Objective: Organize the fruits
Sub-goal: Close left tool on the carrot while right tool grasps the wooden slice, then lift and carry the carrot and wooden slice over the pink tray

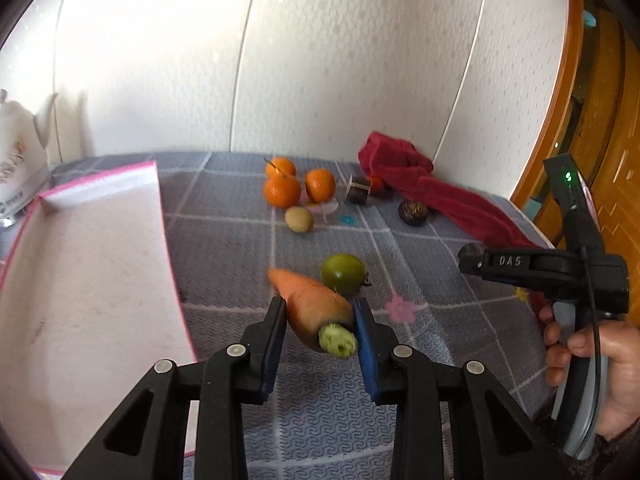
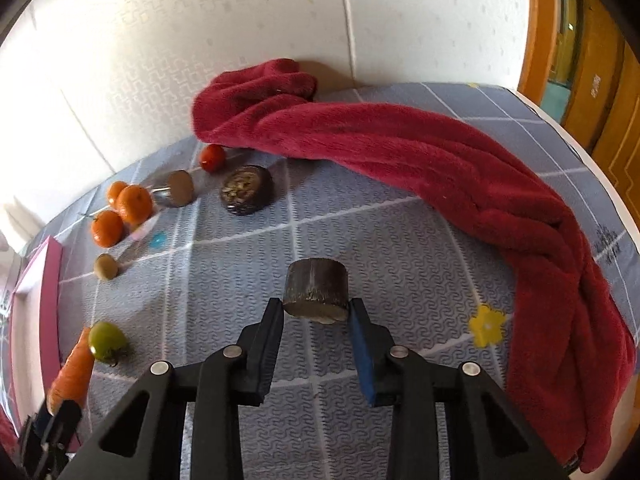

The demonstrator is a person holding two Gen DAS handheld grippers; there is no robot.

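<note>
Left gripper (image 1: 320, 316) pinches a tapered orange carrot (image 1: 316, 304) near its green cut end, tip pointing ahead-left. Just beyond it sits a round green tomato (image 1: 343, 273); a pink-rimmed white tray (image 1: 80, 264) lies to its left. Right gripper (image 2: 316, 314) clamps a short dark cylindrical chunk (image 2: 316, 290), lifted off the grey patterned cloth (image 2: 400, 248); three orange tangerines (image 2: 128, 208) lie far ahead-left.

Plush red towel (image 2: 440, 152) – glossy green tomato (image 1: 344, 274)
</note>
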